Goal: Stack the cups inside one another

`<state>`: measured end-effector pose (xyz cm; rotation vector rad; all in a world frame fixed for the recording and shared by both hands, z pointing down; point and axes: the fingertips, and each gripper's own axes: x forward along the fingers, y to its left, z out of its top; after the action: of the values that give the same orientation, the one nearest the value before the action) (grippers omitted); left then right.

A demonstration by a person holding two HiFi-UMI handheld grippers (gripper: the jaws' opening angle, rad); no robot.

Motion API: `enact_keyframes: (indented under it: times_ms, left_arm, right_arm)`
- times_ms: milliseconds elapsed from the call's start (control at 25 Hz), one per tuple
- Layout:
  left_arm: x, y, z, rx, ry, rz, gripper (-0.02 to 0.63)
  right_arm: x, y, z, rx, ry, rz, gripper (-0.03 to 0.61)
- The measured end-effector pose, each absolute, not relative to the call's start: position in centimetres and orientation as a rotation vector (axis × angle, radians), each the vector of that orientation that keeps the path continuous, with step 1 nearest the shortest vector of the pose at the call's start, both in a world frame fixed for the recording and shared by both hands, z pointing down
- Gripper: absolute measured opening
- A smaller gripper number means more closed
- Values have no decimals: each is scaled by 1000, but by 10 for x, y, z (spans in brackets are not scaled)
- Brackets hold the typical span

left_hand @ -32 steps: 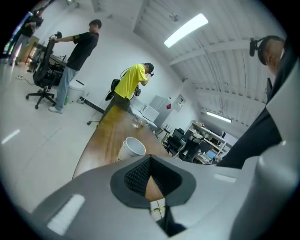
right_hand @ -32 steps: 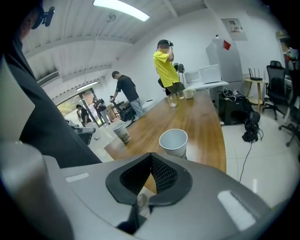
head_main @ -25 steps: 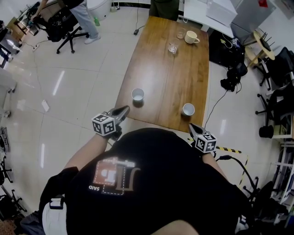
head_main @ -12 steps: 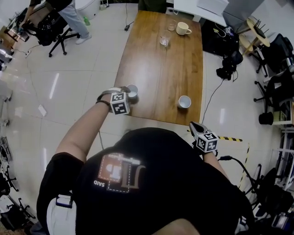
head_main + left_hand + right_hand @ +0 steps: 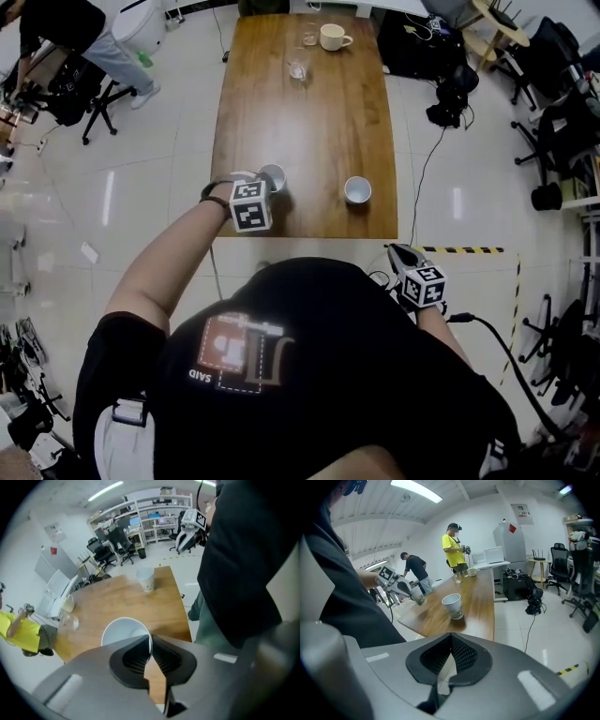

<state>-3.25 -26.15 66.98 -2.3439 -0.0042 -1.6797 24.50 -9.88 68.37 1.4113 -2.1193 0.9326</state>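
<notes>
Nothing has been stacked yet, as far as can be judged: two paper cups are seen standing well apart near the front edge of the wooden desk point(image 5: 319, 122), both upright and open at the top. The left paper cup point(image 5: 273, 175) is placed near the desk's front left corner, and the right paper cup point(image 5: 357, 190) is set toward the front right. The left tongs point(image 5: 150, 641) are pointed steeply down at the left paper cup and are being closed, with the near wall of that cup caught between the ribbed pads just under the rim; one pad is seen inside the cup and the other outside it. The cup appears not yet to have been lifted clear of the desk, though its base is hidden. The right tongs point(image 5: 451, 637) are held off the front right corner of the desk, short of the right paper cup, with the pads pressed together and nothing between them. At the far end of the desk a cream mug point(image 5: 333, 37) and some clear glasses can be made out, apart from the work. What remains is judged to be the whole of the nesting: the pinched cup is to be raised, carried across and lowered into the right paper cup.
</notes>
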Motion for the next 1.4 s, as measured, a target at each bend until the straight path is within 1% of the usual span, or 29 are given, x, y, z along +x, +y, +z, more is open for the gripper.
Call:
enact_keyframes:
  times_ms: [200,320,480,680,800,840,880,920,1000,1120,1200,1280,1400]
  left_arm:
    - [81,-261,610,-2381,-137,-1466,15]
    - [128,-252,605,-2321,-243,-1435,17]
    - [157,-233,630,-2220,-367,-1488,17]
    - [177,-224,657,-2175,-418,-1529,20]
    - [175,-221,671,-2164,-435,-1585,25]
    - [172,-220,675,-2166,-441,-1603,49]
    - [169,-219,677,-2175,-444,-1613,92]
    - [167,-219,676,-2190,-440,-1614,117]
    - [165,-222,668,-2238,-397,-1587,147]
    - [156,-237,635,-2396,-206,-1469,155]
    - [135,-251,605,-2596,6,-1345,153]
    - [98,-262,579,-2826,247,-1195,153]
    - [22,-276,563,-3098,611,-958,153]
  right_arm:
    - [268,-87,684,1490,-2099,947,15]
    - [279,-78,682,1532,-2084,957,14]
    - [297,-59,685,1586,-2048,978,14]
    - [321,-37,691,1647,-1998,1019,14]
    - [325,-29,695,1650,-1990,1031,15]
    - [325,-29,696,1647,-1990,1032,14]
    - [324,-30,696,1640,-1993,1031,15]
    - [322,-32,696,1633,-1998,1028,15]
    - [320,-40,693,1616,-2015,1011,15]
    - [314,-58,685,1583,-2055,961,15]
    - [308,-75,675,1561,-2094,918,14]
    - [301,-96,661,1542,-2139,869,15]
    - [285,-135,638,1499,-2210,780,14]
